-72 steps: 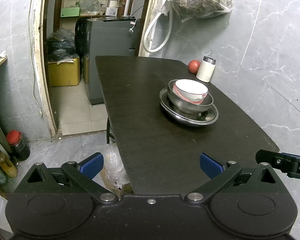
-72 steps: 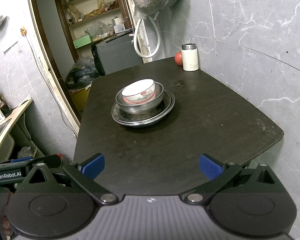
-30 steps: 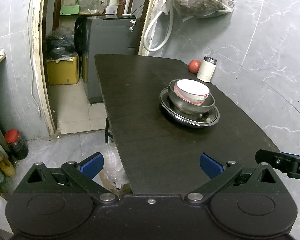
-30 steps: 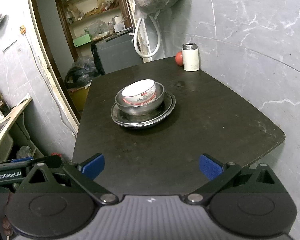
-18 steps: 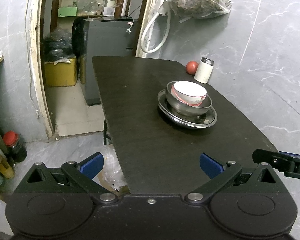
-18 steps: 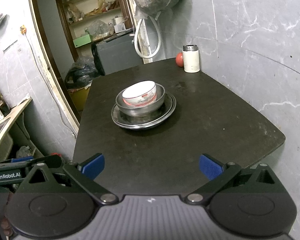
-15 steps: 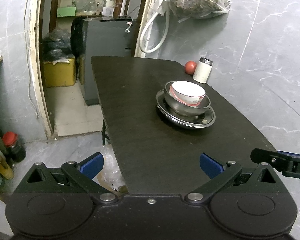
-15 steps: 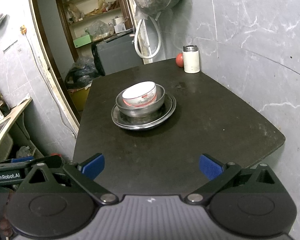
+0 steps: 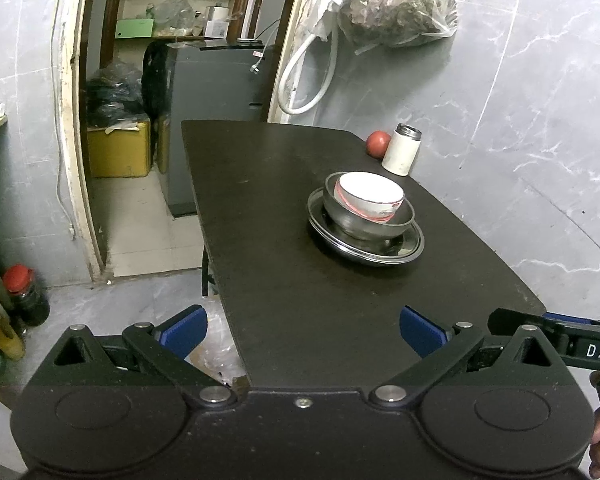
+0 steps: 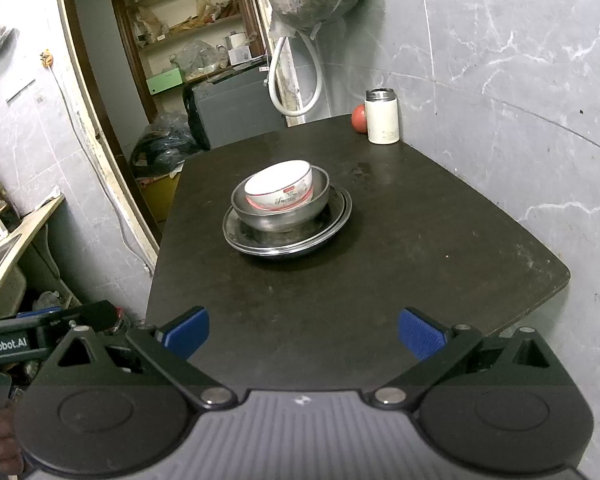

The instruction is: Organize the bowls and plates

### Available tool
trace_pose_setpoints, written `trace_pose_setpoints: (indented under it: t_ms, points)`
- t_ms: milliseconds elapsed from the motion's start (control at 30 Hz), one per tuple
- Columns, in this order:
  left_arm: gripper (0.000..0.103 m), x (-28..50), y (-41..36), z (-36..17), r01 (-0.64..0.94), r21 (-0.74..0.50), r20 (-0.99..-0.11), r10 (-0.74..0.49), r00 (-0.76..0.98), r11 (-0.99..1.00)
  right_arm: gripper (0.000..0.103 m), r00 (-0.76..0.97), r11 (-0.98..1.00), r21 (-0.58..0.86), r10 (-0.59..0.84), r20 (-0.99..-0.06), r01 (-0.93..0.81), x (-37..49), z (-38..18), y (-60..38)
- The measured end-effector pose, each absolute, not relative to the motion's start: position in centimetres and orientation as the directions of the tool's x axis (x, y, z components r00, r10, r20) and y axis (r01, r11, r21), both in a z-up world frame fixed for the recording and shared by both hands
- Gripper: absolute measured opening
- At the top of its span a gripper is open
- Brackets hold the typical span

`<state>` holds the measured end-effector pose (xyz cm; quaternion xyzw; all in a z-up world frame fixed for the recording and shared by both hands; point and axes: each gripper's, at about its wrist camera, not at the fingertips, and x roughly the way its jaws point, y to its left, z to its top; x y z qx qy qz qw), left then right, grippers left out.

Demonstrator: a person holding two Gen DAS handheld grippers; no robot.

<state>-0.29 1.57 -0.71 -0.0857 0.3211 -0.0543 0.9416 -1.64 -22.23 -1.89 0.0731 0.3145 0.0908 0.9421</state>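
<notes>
Round white ceramic bowl (image 10: 280,186) nests in steel bowl (image 10: 284,210) on steel plate (image 10: 332,228).

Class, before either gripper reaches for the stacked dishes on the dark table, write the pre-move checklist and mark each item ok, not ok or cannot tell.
1. Left gripper open and empty: ok.
2. Right gripper open and empty: ok.
3. White bowl nested in the metal bowl, which sits on the metal plate: ok.
4. White bowl level: not ok, it tilts.
5. Table bare between grippers and stack: ok.
6. White canister and red fruit stand apart from the stack: ok.
</notes>
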Motion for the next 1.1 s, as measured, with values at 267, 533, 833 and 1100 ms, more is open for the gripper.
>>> trace_pose_setpoints:
  t_ms: [267, 533, 833, 1100]
  points:
    - [0.102, -0.3, 2.0, -0.7, 0.048, -0.208, -0.591, -0.165, 0.789, 0.977, 0.103, 0.785, 0.973, 0.19, 0.218, -0.579, -0.13, -1.6, -1.9, -22.1]
    - [0.102, 0.1, 2.3, -0.8, 0.049, -0.215, -0.585, -0.169, 0.793, 0.975, 0.103, 0.786, 0.975, 0.179, 0.213, -0.581, -0.132, -1.1, -1.7, -21.4]
    - [0.102, 0.4, 2.3, -0.8, 0.055, -0.22, -0.587, -0.177, 0.79, 0.974, 0.103, 0.784, 0.976, 0.176, 0.208, -0.585, -0.127, -0.8, -1.7, -21.1]
    - [0.102, 0.8, 2.3, -1.0, 0.056, -0.227, -0.59, -0.182, 0.787, 0.972, 0.103, 0.78, 0.976, 0.177, 0.207, -0.591, -0.124, -0.5, -1.8, -21.0]
